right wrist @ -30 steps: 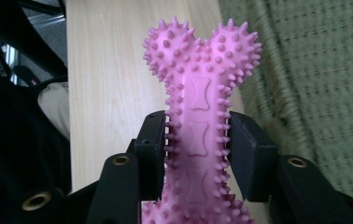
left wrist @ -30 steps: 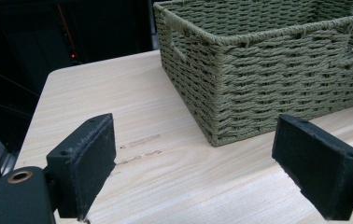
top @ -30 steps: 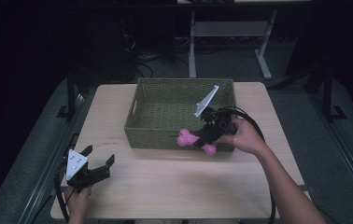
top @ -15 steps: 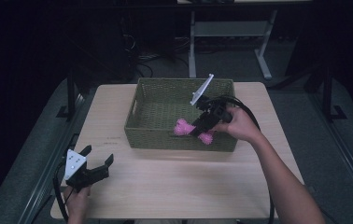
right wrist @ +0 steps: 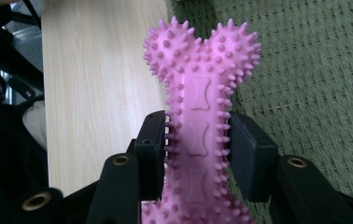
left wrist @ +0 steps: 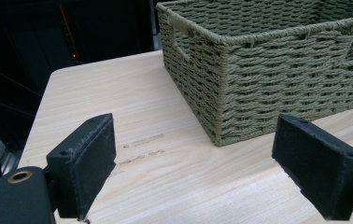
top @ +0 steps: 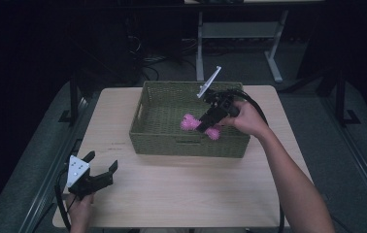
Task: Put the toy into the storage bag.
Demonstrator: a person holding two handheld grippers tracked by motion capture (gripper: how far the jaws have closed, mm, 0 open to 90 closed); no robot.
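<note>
**Pink bone toy clamped over the basket**

The right gripper (top: 206, 127) is clenched on the waist of a pink spiky bone toy (right wrist: 201, 116), one pad pressing each side of the narrow shaft, with the knobbed end sticking out ahead of the jaws. In the high view the toy (top: 197, 126) hangs just above the front part of the woven basket (top: 172, 145), over its inside.

The grip is the weak point. The pads bear on soft rubber spikes rather than a flat face, so the toy could swivel or creep out of the pinch if the hand tilts or jerks. Its lower end sits close to the basket's front wall, and a low sweep could snag it on the rim and knock it loose.

The right forearm reaches in from below and to the right, the hand wrapped round the gripper, which points down and leftward into the basket. The left gripper (top: 99, 171) rests low near the table's (left wrist: 165, 177) near corner, jaws spread wide with nothing between them, the basket well ahead of it.
</note>
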